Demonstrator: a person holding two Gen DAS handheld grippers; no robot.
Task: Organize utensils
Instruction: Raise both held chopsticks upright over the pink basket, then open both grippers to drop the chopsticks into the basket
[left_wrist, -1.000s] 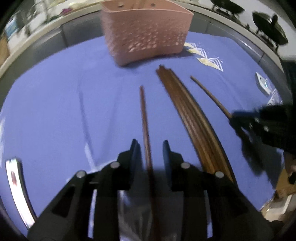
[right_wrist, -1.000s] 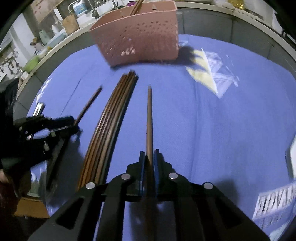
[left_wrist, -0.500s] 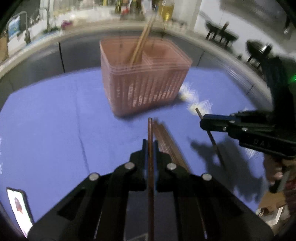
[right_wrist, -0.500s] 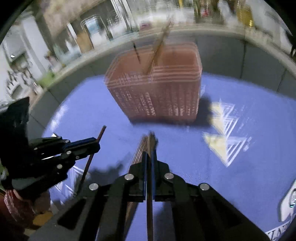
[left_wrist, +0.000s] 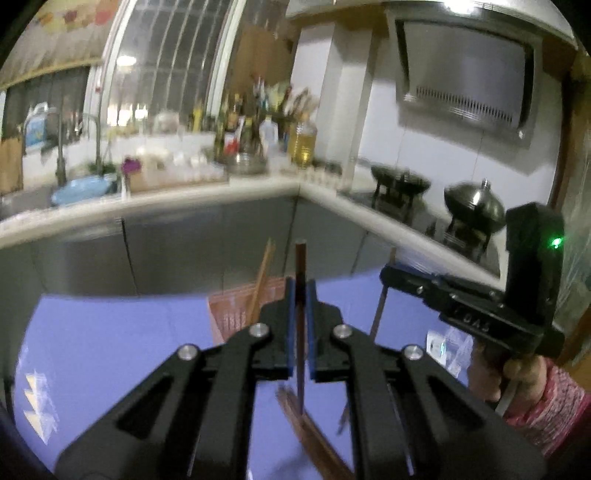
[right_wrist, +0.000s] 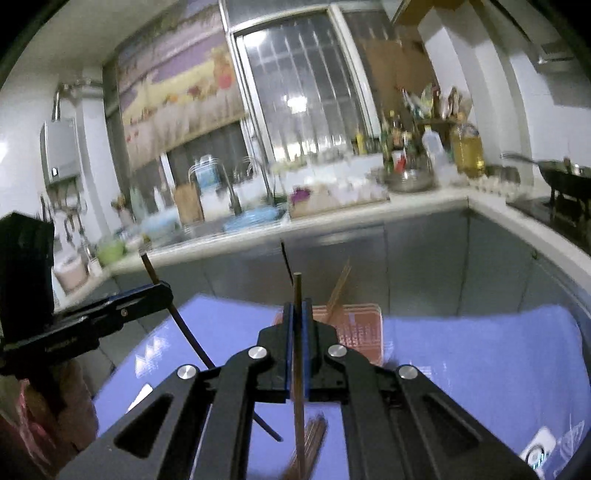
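Note:
My left gripper (left_wrist: 300, 286) is shut on a brown chopstick (left_wrist: 300, 264) that stands upright between its blue pads, lifted off the blue cloth (left_wrist: 110, 343). In the right wrist view my right gripper (right_wrist: 297, 308) is likewise shut on a second chopstick (right_wrist: 297, 288). Each gripper shows in the other's view: the right gripper (left_wrist: 388, 275) beside the left, the left gripper (right_wrist: 166, 291) with its dark chopstick (right_wrist: 188, 332). The pink basket (left_wrist: 231, 314) lies beyond and below both, partly hidden, with chopsticks (left_wrist: 263, 269) leaning in it. A bundle of chopsticks (left_wrist: 314, 439) lies on the cloth below.
A grey-fronted kitchen counter (left_wrist: 166, 199) with a sink, bottles and dishes runs behind the table. Woks on a stove (left_wrist: 472, 210) stand at the right. A small white device (right_wrist: 537, 448) lies on the cloth's right side. A hand in a pink sleeve (left_wrist: 546, 398) holds the right gripper.
Both grippers closed on one chopstick each and rose from the cloth, tipping upward. The basket dropped low in both views and the counter came into sight.

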